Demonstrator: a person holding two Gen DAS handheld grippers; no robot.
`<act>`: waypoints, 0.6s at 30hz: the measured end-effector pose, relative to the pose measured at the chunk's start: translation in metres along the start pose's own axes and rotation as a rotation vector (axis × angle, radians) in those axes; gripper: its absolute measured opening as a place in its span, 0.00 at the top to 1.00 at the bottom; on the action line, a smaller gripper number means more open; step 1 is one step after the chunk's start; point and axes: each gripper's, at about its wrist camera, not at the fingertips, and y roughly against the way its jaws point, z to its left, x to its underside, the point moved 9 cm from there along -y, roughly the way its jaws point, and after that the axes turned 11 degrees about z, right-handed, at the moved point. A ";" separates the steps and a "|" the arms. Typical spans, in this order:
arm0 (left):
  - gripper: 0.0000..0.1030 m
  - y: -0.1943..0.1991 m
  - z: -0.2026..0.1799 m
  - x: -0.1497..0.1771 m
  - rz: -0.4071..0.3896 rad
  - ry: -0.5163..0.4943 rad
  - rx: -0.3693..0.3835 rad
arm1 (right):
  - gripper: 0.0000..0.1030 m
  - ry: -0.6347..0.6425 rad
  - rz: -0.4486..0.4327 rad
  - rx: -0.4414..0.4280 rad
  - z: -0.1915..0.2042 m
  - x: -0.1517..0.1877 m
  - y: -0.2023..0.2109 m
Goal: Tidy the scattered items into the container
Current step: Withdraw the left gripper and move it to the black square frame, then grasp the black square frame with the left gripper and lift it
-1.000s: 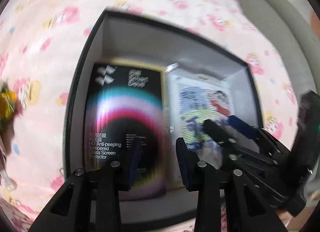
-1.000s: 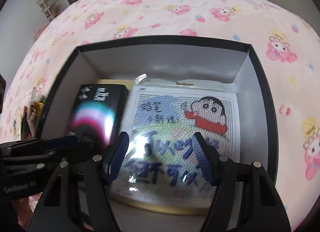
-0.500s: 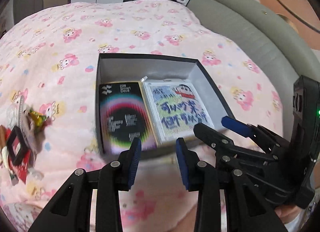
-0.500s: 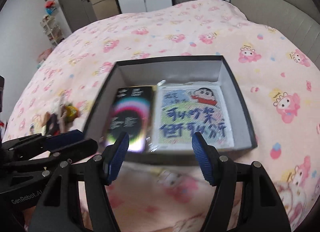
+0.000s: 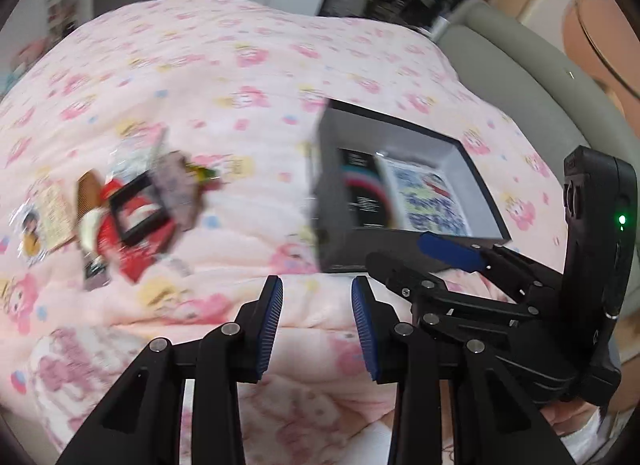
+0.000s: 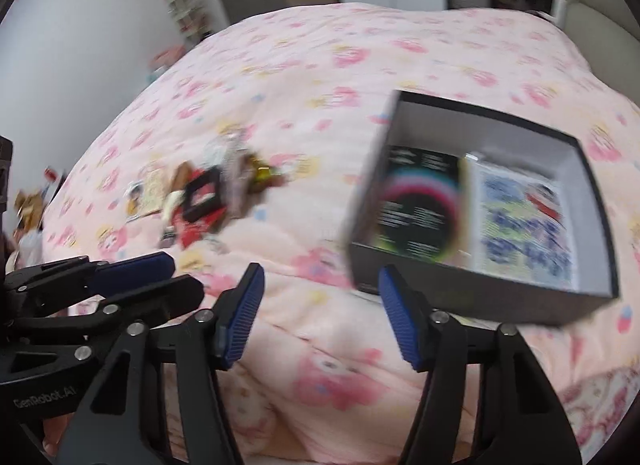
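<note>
A black open box point(image 5: 326, 169) point(image 6: 480, 289) lies on the pink bed. Inside it lie a black screen-protector pack point(image 5: 362, 189) point(image 6: 420, 209) and a cartoon card point(image 5: 428, 197) point(image 6: 524, 225). A pile of scattered items point(image 5: 128, 209) point(image 6: 200, 197), with a black square frame, a red packet and cards, lies left of the box. My left gripper point(image 5: 317, 325) is open and empty above the quilt, in front of the box. My right gripper point(image 6: 320, 311) is open and empty, wider apart, near the box's front left corner.
The pink cartoon quilt point(image 5: 240, 77) covers the bed. A grey padded headboard point(image 5: 520, 77) runs along the right. Doors and shelves stand beyond the bed's far end. The right gripper shows in the left wrist view point(image 5: 440, 261), close beside the left one.
Both grippers have pulled back out of the box and swung left. The box now sits to the right and the scattered pile has come into view.
</note>
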 end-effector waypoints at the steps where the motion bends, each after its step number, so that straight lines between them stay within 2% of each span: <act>1: 0.70 0.001 0.012 0.000 0.001 0.038 0.015 | 0.50 0.019 0.001 -0.015 0.012 -0.004 -0.005; 5: 0.69 -0.004 0.063 -0.007 0.007 0.226 0.066 | 0.52 0.054 0.017 -0.098 0.042 -0.023 -0.032; 8: 0.69 -0.012 0.102 -0.019 0.005 0.370 0.075 | 0.52 0.014 -0.034 0.010 0.037 -0.044 -0.043; 13: 0.69 -0.036 0.146 -0.041 0.031 0.479 -0.003 | 0.52 0.044 0.024 -0.021 0.049 -0.054 -0.069; 15: 0.69 -0.046 0.165 -0.043 0.035 0.574 -0.007 | 0.52 0.070 0.054 -0.008 0.055 -0.052 -0.084; 18: 0.69 -0.055 0.188 -0.040 0.031 0.712 0.018 | 0.52 0.033 0.088 -0.034 0.053 -0.051 -0.098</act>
